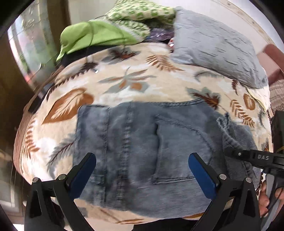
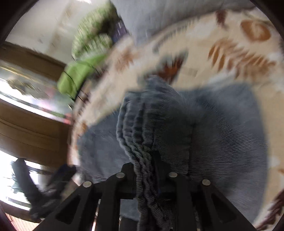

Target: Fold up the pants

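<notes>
A bed covered by a cream blanket (image 1: pixel 124 83) printed with brown and grey leaves fills both views, with wooden furniture and a bright window at the left edge. At the far side of the bed lie a lime green cloth (image 1: pixel 95 35), a green-and-white patterned knit (image 1: pixel 138 14) and a grey pillow (image 1: pixel 213 46). The pants (image 1: pixel 150 147), faded blue-grey denim, lie spread on the blanket near the close edge of the bed, with a stitched back pocket (image 1: pixel 177 151) facing up. The left gripper (image 1: pixel 142 168) hangs above the denim, its jaws released and standing wide apart, the blue pads on either side of the pocket area with nothing between them. At the right edge of the left wrist view, the right gripper (image 1: pixel 257 158) reaches in over a bunched fold of the fabric, and part of a hand (image 1: pixel 266 197) shows below it. The right wrist view is blurred, but there the right gripper (image 2: pixel 144 163) has its jaws clenched on a gathered, ribbed-looking edge of the pants (image 2: pixel 159 115), which rises in a rumpled ridge from the jaws while the rest of the garment lies flat on the blanket to either side.
</notes>
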The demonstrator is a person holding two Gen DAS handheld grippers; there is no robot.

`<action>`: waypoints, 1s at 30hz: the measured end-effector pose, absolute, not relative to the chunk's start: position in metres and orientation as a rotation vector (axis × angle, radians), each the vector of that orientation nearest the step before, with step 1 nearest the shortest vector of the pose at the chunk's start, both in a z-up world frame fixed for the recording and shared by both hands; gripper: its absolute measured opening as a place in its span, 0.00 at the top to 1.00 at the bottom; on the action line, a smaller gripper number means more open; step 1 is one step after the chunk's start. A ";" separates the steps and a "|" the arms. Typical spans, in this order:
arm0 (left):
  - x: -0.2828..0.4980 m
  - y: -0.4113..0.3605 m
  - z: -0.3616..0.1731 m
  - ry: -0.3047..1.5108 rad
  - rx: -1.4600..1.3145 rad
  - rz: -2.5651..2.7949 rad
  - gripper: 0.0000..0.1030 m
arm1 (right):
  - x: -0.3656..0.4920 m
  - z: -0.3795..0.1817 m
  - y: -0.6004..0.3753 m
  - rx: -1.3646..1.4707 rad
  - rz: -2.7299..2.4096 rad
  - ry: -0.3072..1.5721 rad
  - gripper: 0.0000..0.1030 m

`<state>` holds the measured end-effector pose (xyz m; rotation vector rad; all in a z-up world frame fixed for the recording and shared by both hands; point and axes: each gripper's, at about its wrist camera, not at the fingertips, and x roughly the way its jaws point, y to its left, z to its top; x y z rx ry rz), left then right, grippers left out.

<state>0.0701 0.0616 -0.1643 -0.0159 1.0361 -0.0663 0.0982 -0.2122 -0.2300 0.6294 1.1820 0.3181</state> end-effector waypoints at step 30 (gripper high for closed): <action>0.054 -0.086 -0.224 1.073 0.390 -0.192 0.00 | 0.003 -0.257 -0.328 0.630 0.213 1.116 0.44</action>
